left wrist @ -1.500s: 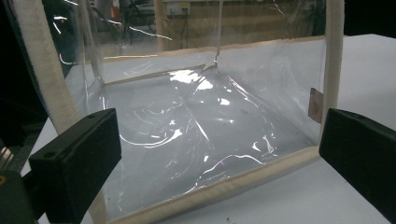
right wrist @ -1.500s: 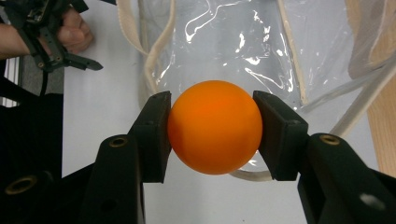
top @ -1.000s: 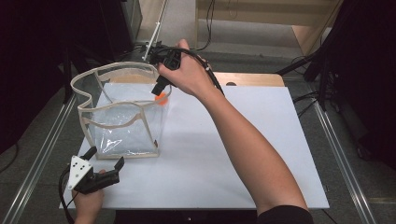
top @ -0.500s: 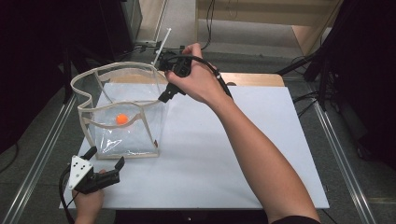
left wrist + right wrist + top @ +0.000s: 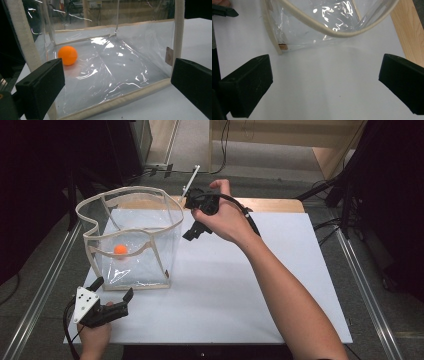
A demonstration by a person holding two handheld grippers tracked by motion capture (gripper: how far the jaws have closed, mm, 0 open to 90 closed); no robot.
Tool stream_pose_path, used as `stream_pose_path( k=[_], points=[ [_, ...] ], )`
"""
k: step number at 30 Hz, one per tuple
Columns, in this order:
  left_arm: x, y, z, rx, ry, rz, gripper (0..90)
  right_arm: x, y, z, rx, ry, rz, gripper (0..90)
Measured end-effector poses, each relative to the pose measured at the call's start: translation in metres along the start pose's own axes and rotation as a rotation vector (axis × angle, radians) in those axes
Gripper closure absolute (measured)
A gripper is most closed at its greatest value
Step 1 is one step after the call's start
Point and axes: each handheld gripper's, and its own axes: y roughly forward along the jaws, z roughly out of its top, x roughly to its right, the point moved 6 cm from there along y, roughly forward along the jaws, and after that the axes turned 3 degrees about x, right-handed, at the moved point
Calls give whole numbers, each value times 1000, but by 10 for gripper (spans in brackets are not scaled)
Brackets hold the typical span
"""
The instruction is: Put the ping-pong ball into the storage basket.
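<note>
A clear plastic bag [image 5: 150, 227] with beige trim stands open on the white table [image 5: 260, 285] at the left. An orange ball [image 5: 120, 249] lies on its bottom, seen through the wall in the left gripper view as the orange ball [image 5: 67, 55] inside the bag [image 5: 120, 75]. My right gripper [image 5: 194, 229] hovers just right of the bag's rim; its jaws have just been opening and stand wide with nothing between them. In its own view the right gripper [image 5: 324, 85] looks down at bare table beside the bag [image 5: 317, 22]. My left gripper [image 5: 111, 289] rests open before the bag's near wall, the left gripper [image 5: 117, 82] framing it.
A wooden strip [image 5: 270, 205] runs along the table's far edge. A thin white rod [image 5: 190, 179] leans behind the bag. Metal rails [image 5: 365, 280] flank the table on both sides. The white surface stretches right of the bag.
The orange ball left the right gripper above the bag and dropped to the bag's bottom. The right gripper opened and moved right and down, away from the rim. The left gripper stayed put.
</note>
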Motion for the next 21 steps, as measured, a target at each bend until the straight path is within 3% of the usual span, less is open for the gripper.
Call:
stream_pose_path(
  k=[21],
  points=[
    [1, 0, 0, -1, 1, 0, 0, -13, 15, -42, 11, 19, 9, 0]
  ],
)
